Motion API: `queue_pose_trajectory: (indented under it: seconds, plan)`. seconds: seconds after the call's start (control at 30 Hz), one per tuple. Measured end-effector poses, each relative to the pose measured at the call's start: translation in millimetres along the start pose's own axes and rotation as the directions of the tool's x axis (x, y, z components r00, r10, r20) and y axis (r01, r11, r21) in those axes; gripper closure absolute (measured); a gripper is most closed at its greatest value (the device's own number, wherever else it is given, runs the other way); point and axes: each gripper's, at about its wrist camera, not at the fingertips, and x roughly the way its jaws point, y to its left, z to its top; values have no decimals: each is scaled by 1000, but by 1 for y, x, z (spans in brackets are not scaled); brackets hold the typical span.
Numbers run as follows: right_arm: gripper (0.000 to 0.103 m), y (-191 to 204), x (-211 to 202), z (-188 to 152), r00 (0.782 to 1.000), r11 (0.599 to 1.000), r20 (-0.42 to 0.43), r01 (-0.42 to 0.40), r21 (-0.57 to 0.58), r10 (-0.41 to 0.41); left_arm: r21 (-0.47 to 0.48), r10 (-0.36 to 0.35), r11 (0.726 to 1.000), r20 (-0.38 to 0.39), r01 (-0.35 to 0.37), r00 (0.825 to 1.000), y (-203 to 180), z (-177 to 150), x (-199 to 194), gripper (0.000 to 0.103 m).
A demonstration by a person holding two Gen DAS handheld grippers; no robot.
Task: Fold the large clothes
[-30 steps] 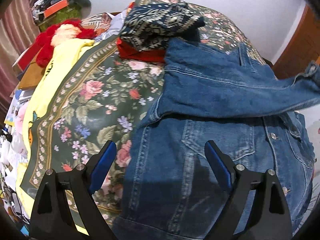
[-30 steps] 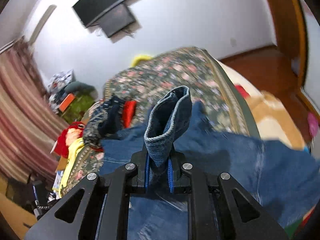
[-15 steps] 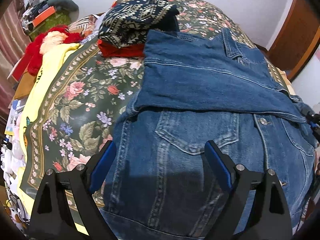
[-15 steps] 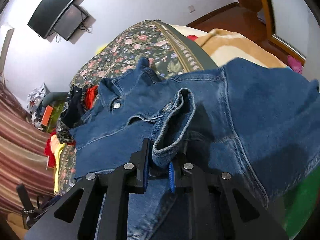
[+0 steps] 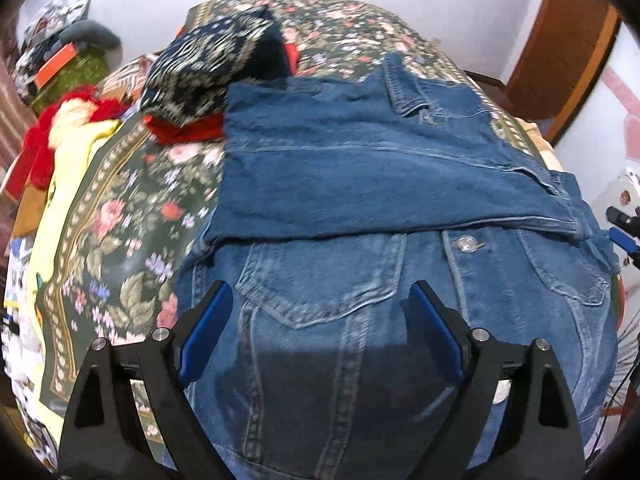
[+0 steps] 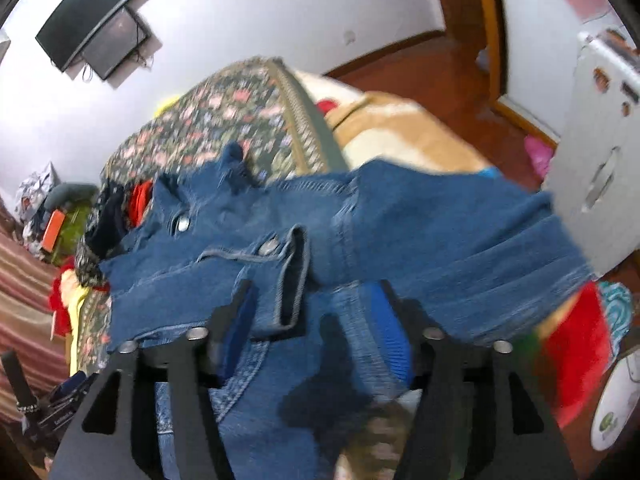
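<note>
1. Floral bedspread [image 5: 120, 240] covers the bed; the jacket [image 5: 360, 184] lies ahead of both grippers.
2. Left hand-held gripper [image 5: 320, 316] hovers wide, empty.
3. Right hand-held gripper [image 6: 312, 312] is opening, cuff [image 6: 292, 276] loose between its jaws.

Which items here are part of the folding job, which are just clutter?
In the job:
- denim jacket, sleeve folded across its front
- sleeve cuff, between the opening right gripper
- left gripper, open over the jacket

Lying about:
- patterned dark cloth
- red cloth
- yellow cloth
- wall TV
</note>
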Motion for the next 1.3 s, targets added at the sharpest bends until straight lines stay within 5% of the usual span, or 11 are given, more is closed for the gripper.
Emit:
queue_pose_trajectory:
  seconds: [0.27,0.47,0.7,1.03,1.2,1.3]
  plan:
    - [28,-54,-44,21,990,987,117,57,153,-76,50,-53,998,63,50,997,-28,28,-11,13]
    - [26,-104,-41,16,986,945,81,117,306,-149,61,-113,992,50,110,992,-53,38,-4,13]
    - [26,-156,-4,-12,999,847,-13,35,530,-33,103,-103,989,3,103,995,-72,35,9,13]
    - [23,-174,14,-2,998,808,68,-56,587,19,85,-97,992,-16,98,995,-75,33,13,13]
    - [27,-166,31,7,995,844,49,43,535,-82,71,-104,992,-19,105,994,-73,31,12,13]
    - [45,-157,30,8,987,856,28,123,503,-159,57,-123,991,-14,123,992,-72,30,8,13]
